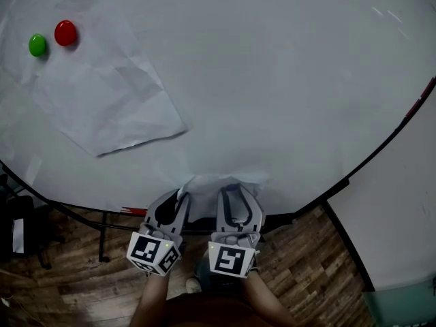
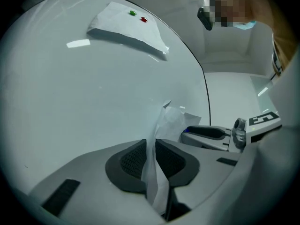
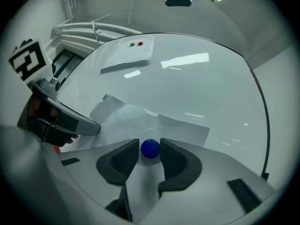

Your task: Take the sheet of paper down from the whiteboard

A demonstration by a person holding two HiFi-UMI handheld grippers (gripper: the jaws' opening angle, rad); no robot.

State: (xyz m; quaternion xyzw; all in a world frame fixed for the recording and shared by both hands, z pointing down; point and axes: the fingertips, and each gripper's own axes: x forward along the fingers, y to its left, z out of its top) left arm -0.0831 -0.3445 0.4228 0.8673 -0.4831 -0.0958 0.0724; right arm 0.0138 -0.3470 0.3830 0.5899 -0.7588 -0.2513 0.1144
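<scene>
Pinching the sheet [image 2: 171, 121] by its edge in the left gripper [image 2: 151, 146], jaws closed on paper, just left of the blue magnet [image 3: 150, 149]. Straddling that magnet with the right gripper [image 3: 150, 142], jaws wide, no squeeze visible. Pinned low on the whiteboard [image 1: 272, 80] under that magnet; probably magnet off next.

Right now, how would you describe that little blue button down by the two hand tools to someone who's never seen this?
On the big whiteboard, find the lower sheet at its bottom edge. The blue magnet sits on it, between the fingers of the right gripper. It is the only blue one: the red magnet and green magnet sit together on the upper sheet.
</scene>
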